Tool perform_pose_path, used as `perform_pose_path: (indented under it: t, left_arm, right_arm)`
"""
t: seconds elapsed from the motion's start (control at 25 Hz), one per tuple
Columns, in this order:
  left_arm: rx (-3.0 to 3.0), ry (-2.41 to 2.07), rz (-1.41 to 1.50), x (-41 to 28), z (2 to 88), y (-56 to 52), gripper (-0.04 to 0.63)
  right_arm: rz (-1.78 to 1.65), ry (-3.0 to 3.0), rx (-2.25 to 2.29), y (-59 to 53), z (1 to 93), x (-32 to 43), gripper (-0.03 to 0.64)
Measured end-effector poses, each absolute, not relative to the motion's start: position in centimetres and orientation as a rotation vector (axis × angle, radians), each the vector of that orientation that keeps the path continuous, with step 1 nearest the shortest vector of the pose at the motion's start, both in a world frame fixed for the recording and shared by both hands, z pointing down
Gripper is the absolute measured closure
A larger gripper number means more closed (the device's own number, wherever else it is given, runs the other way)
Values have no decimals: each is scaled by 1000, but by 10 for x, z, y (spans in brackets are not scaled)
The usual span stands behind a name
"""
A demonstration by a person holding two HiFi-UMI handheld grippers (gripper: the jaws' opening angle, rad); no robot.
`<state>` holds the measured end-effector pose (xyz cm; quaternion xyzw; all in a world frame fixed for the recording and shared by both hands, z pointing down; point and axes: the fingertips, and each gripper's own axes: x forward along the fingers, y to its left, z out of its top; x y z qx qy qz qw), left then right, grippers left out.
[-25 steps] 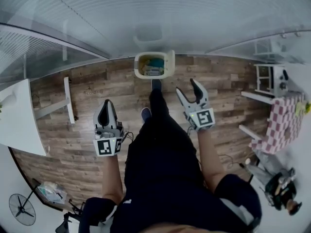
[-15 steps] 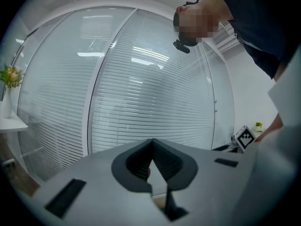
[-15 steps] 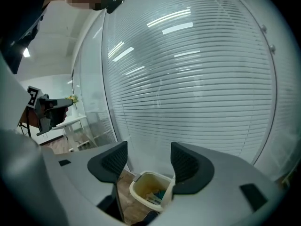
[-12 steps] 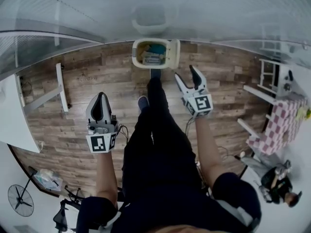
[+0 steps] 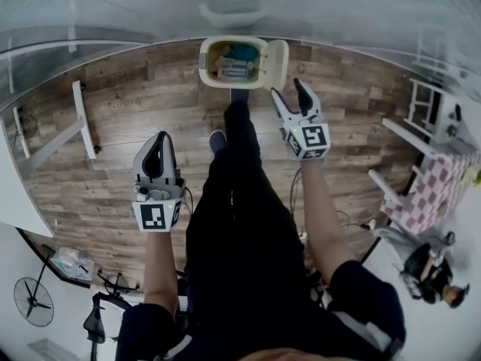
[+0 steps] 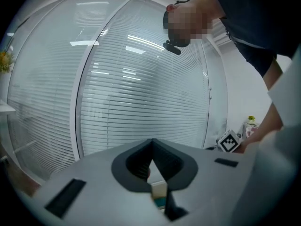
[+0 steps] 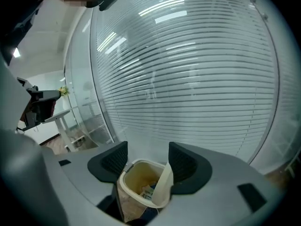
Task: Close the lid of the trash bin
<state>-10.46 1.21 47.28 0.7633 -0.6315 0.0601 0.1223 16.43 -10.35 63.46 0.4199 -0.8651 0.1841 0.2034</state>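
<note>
A cream trash bin (image 5: 213,72) stands on the wood floor by the glass wall, with rubbish inside. Its lid (image 5: 275,63) stands raised on the bin's right side. The person's dark shoe (image 5: 240,95) is at the bin's front base. My right gripper (image 5: 288,95) is open, just below and right of the lid, apart from it. In the right gripper view the bin (image 7: 137,179) and the upright lid (image 7: 163,186) show between the spread jaws of that gripper (image 7: 146,160). My left gripper (image 5: 158,155) is shut and empty, further back at the left; its jaws meet in the left gripper (image 6: 151,163) view.
A glass wall with blinds (image 5: 240,6) runs behind the bin. White desk legs (image 5: 79,117) stand at the left. A chequered table (image 5: 440,194) and white shelving (image 5: 428,100) stand at the right. A fan (image 5: 33,303) sits at the lower left.
The person has stepped closer to the bin. My right gripper has moved forward towards the lid's right side, staying open. The left gripper has kept its place, shut.
</note>
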Motion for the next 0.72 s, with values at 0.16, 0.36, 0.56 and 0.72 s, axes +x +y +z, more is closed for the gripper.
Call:
perform_pose_path:
  t: [0.16, 0.36, 0.56, 0.72]
  left_arm:
    - [2213, -1824, 160, -104, 485, 11, 589]
    - [2189, -1820, 186, -110, 501, 11, 589]
    - [2154, -1816, 205, -115, 520, 18, 589]
    - [2121, -1812, 214, -114, 532, 28, 589]
  right_arm:
    - [525, -2374, 1198, -119, 658, 169, 354]
    - [582, -2306, 1231, -128, 693, 178, 356]
    - [589, -2249, 1271, -131, 710, 183, 459]
    - [618, -2253, 1299, -129, 706, 184, 495]
